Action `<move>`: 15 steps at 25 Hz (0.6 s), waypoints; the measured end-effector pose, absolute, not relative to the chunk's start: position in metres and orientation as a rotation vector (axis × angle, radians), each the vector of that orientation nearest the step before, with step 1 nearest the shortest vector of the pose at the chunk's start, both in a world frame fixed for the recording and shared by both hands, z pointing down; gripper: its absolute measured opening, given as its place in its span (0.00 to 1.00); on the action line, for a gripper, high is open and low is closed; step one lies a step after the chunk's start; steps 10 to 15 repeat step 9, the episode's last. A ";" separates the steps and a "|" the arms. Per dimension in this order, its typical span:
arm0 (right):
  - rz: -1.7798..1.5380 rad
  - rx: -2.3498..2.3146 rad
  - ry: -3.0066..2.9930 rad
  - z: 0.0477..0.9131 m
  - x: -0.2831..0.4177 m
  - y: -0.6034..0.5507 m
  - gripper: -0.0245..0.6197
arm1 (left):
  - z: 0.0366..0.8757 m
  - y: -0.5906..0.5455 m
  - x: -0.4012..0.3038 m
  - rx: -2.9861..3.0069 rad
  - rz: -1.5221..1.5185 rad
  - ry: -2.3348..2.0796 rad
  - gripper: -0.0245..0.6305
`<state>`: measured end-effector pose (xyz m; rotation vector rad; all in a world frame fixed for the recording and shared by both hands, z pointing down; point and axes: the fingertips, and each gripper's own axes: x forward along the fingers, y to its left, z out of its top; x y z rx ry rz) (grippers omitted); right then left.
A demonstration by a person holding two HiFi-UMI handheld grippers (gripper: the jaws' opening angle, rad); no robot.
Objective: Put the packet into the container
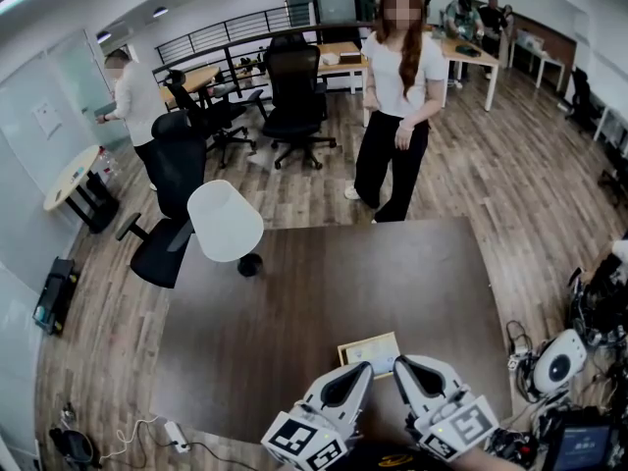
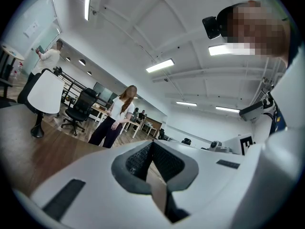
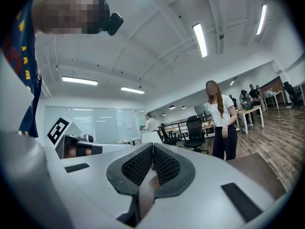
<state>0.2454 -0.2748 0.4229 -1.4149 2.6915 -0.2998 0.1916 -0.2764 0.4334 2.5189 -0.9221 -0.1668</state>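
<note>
Dark brown table (image 1: 294, 332), white left gripper (image 1: 361, 371)

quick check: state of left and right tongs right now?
Left tongs: closed, nothing between them.
Right tongs: closed, nothing between them.

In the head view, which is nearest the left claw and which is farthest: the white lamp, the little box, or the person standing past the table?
1. Box, on the table, right at the left claw.
2. White lamp, at the table's far left corner.
3. Standing person, on the floor beyond the table's far edge.
</note>
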 end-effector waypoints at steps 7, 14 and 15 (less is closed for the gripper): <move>-0.278 -1.416 2.694 0.424 0.246 -0.277 0.05 | 0.435 -0.279 0.190 2.524 -0.167 -0.925 0.04; -0.262 -1.414 2.691 0.424 0.247 -0.278 0.05 | 0.435 -0.280 0.190 2.525 -0.167 -0.926 0.04; -0.262 -1.414 2.691 0.424 0.247 -0.278 0.05 | 0.435 -0.280 0.190 2.525 -0.167 -0.926 0.04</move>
